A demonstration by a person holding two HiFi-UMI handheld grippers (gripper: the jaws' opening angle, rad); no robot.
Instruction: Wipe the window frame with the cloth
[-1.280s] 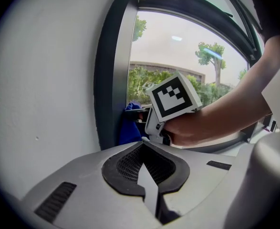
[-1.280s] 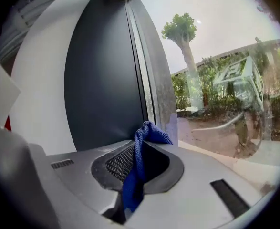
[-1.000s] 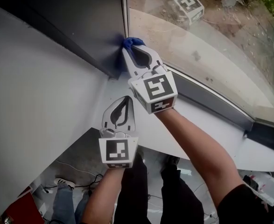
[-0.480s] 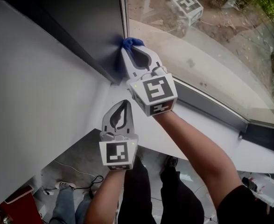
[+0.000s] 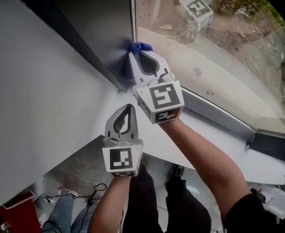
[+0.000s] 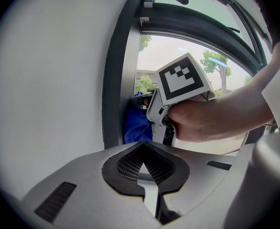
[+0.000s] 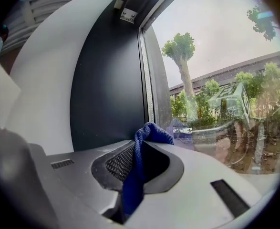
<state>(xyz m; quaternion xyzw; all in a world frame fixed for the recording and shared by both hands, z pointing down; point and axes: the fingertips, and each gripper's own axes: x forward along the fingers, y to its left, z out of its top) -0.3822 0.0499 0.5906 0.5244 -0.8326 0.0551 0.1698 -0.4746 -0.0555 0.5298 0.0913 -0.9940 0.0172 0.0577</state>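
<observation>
- Hardly moved in 1 s: your right gripper (image 5: 136,52) still clamps the cloth (image 5: 141,46) against the window frame (image 5: 103,28).
- Frame's upright runs straight ahead of it; your left gripper (image 5: 127,109), closed on nothing, trails behind.

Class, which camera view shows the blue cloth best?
The right gripper view: the cloth is central, pinched between the jaws. The head view shows only a tuft at the window frame; the left gripper view, a partly hidden bunch.

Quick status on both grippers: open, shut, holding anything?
Left gripper: jaws shut, nothing between them.
Right gripper: jaws shut on the blue cloth, with the cloth against the window frame.
</observation>
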